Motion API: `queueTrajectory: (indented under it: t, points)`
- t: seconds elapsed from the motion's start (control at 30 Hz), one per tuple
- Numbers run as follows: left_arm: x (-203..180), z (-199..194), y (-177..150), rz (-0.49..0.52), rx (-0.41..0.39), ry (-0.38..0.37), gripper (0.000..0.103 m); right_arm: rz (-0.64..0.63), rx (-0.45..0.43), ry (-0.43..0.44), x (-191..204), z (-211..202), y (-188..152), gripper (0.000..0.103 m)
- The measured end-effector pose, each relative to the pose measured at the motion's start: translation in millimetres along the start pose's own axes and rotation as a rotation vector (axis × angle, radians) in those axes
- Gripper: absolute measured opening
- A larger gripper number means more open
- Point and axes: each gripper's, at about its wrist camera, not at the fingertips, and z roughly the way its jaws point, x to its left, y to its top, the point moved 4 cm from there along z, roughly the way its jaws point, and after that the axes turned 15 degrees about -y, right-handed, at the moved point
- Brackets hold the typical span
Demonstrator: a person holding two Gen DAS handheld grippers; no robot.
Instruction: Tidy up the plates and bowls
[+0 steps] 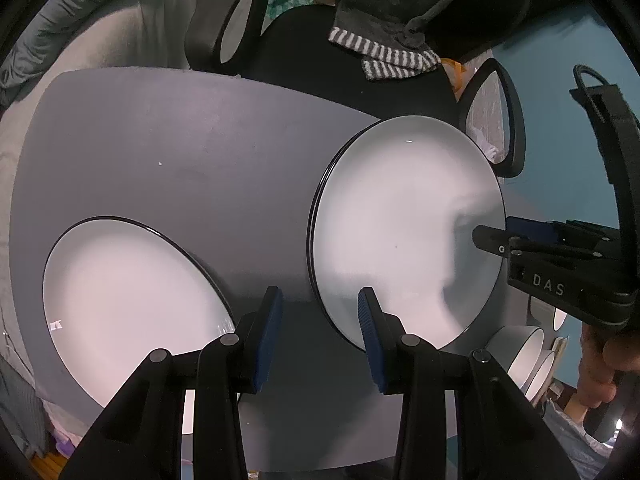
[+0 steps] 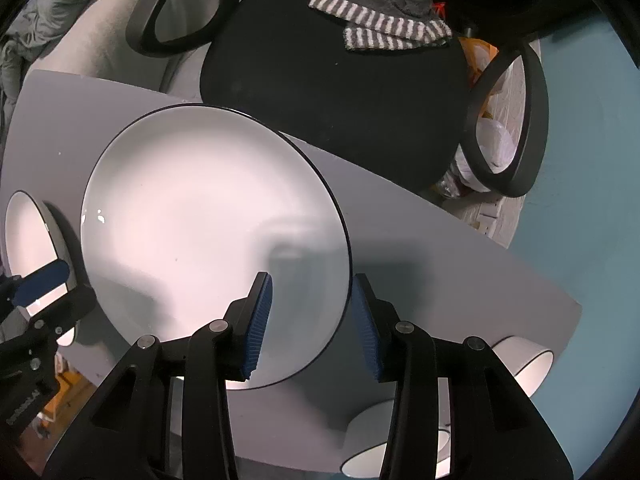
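Two white plates with thin black rims lie on the grey table (image 1: 180,140). The left plate (image 1: 120,300) sits near the front. The right plate (image 1: 400,232) shows a doubled rim, as if stacked on another. My left gripper (image 1: 320,336) is open over the bare strip between them, its right pad close to the right plate's edge. In the right wrist view my right gripper (image 2: 312,320) points down, open, with the rim of the big plate (image 2: 208,232) between its pads, not pinched. The left gripper (image 2: 52,292) shows at the left edge there, and the right gripper (image 1: 500,232) at the plate's right side.
White bowls (image 2: 532,364) stand beyond the table's right corner, another bowl (image 2: 400,452) lower down. A black chair seat (image 2: 332,92) with loop armrests and a striped cloth (image 2: 380,28) sits behind the table. The blue floor (image 2: 580,200) lies to the right. A hand (image 1: 600,364) holds the right gripper.
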Motion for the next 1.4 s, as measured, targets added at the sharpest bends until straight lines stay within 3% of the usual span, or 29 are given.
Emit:
queueTrajectory:
  t: [0.23,0.43,0.7,1.0,1.4]
  points:
    - [4,-13,-5,0.017,-0.026,0.031,0.044,0.004,-0.037,-0.023,1,-4,-6,0.042]
    - [13,-29,-14,0.018,-0.062,0.05,0.048,0.012,-0.092,-0.01,4,-18,-11,0.05]
    - [38,-55,-36,-0.003,-0.098,0.068,0.052,-0.036,-0.165,-0.008,26,-44,-15,0.052]
    - [92,-85,-70,-0.098,-0.145,0.073,0.052,-0.142,-0.246,-0.001,67,-76,-24,0.053]
    - [157,-111,-109,-0.217,-0.19,0.081,0.052,-0.272,-0.29,0.002,130,-100,-24,0.054]
